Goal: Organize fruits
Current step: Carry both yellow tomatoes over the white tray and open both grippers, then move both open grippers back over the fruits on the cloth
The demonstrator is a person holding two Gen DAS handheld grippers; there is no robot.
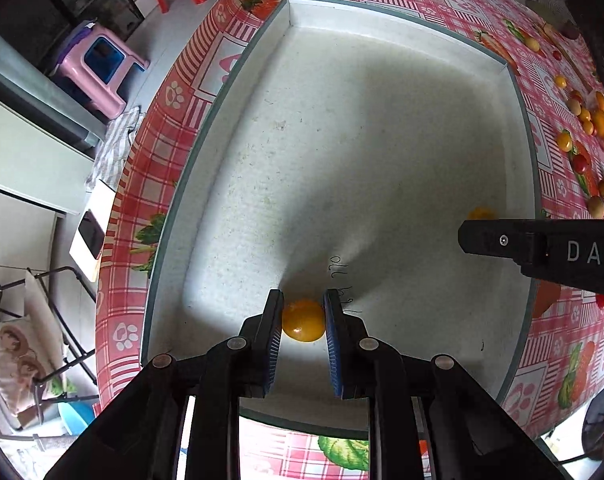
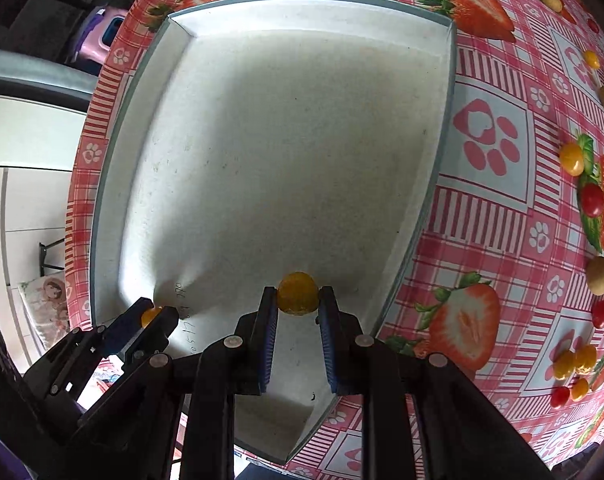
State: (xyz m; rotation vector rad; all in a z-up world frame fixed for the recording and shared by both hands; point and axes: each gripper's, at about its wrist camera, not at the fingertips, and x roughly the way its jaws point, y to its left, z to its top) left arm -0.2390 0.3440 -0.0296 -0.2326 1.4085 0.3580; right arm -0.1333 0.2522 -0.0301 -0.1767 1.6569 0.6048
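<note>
Handwriting [image 1: 343,284] beside left claw [image 1: 303,320] (obscured in right view) reads clearer.

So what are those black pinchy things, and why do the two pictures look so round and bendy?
Those are two claws that a person holds, one in each hand. Each claw has a little camera looking out along its fingers, and its lens bends everything round.

One picture comes from the left claw. It pinches a small yellow fruit between its blue pads, over a big white tray. The other picture comes from the right claw, which pinches its own yellow fruit above the same tray.

Each camera also glimpses the other claw off to one side.

The tray sits on a table with a pink strawberry tablecloth. More little fruits, red, yellow and tan, lie loose on the cloth beside the tray.
</note>
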